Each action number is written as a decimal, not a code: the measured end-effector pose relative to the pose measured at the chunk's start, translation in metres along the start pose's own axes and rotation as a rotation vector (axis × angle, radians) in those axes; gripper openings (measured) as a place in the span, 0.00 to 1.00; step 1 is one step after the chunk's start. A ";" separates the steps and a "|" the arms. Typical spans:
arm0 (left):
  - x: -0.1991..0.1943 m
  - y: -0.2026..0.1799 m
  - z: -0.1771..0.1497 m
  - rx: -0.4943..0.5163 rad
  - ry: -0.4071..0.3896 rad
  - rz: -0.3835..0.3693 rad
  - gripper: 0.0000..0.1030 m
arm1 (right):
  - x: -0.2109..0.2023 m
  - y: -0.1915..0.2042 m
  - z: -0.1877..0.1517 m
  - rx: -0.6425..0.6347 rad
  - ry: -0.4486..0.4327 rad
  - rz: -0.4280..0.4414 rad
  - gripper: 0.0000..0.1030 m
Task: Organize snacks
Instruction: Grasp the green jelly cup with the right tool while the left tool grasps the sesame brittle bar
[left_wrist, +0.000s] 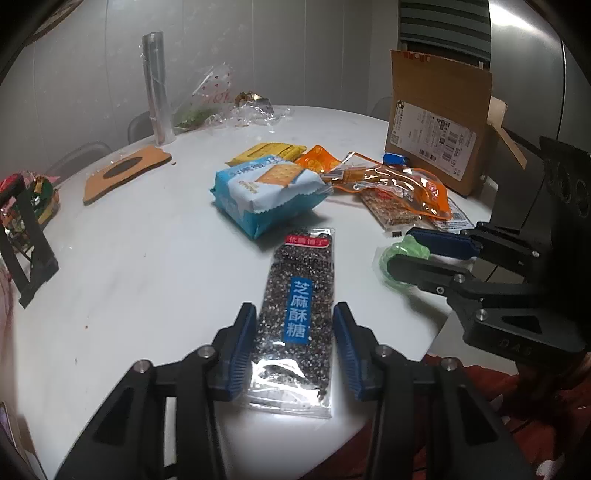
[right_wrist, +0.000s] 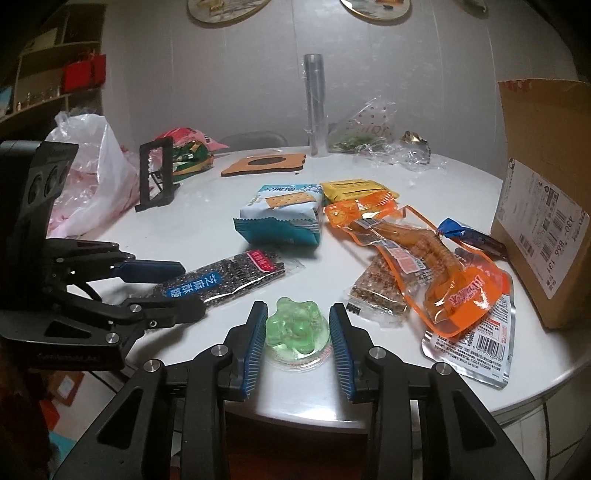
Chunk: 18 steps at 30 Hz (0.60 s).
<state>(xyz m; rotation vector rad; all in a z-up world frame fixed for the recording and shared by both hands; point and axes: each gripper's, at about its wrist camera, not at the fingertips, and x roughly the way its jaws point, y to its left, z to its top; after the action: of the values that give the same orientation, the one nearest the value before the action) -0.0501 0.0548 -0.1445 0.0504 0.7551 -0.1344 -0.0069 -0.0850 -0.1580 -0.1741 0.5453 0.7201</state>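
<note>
The left tool (left_wrist: 294, 314) stands open on the white worktop (left_wrist: 147, 258), its blue pads either side of the sesame candy pack (left_wrist: 295, 317). The right tool (right_wrist: 298, 317) is open too, straddling the green jelly cup (right_wrist: 297, 334). Ahead of both lies the blue cracker pack (right_wrist: 280, 218).

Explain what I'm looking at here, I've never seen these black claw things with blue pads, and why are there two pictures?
They are two hand-held grippers, each with a camera looking along its fingers, one picture per gripper. On the white table lie snacks beside a cardboard box. The left gripper straddles a black sesame candy pack; the right gripper straddles a green jelly cup. Both look open, with small gaps at the pads. A blue cracker pack and an orange pouch lie farther back.
</note>
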 end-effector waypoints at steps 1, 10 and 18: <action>0.000 0.000 0.000 0.000 0.001 0.001 0.38 | -0.001 0.000 0.000 -0.010 -0.002 -0.004 0.29; -0.005 0.003 0.001 -0.020 -0.012 -0.007 0.38 | -0.008 -0.004 0.003 -0.027 -0.009 0.029 0.29; -0.011 0.004 -0.002 -0.017 -0.023 -0.011 0.38 | -0.004 -0.006 0.004 -0.047 0.011 0.049 0.29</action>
<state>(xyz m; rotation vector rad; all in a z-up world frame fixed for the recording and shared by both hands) -0.0590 0.0598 -0.1384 0.0286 0.7335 -0.1388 -0.0035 -0.0903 -0.1530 -0.2095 0.5453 0.7799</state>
